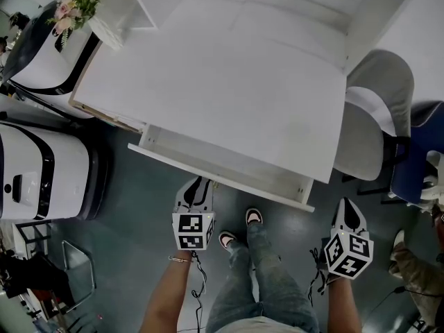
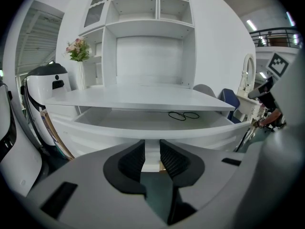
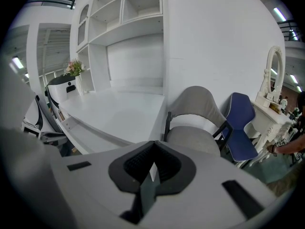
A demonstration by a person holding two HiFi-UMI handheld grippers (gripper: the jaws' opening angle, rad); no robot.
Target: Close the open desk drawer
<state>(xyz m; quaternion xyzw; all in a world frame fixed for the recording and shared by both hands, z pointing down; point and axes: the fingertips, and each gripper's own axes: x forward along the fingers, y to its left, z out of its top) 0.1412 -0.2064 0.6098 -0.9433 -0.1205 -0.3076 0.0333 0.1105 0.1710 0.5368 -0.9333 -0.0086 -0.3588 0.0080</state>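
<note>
While drawer (image 1: 222, 177) stands open holding black cord (image 2: 183, 115), left gripper (image 2: 152, 143) jaws apart, right gripper (image 3: 154, 147) jaws together.

Both forearms reach down and forward, a gripper in each hand; left forearm (image 1: 165, 293) is bare with a thin band at the wrist; left gripper (image 1: 198, 187) points ahead, jaws slightly apart, nothing clamped; right gripper (image 1: 346, 205) is out to the side, jaws pinched together at the tips, empty.
</note>
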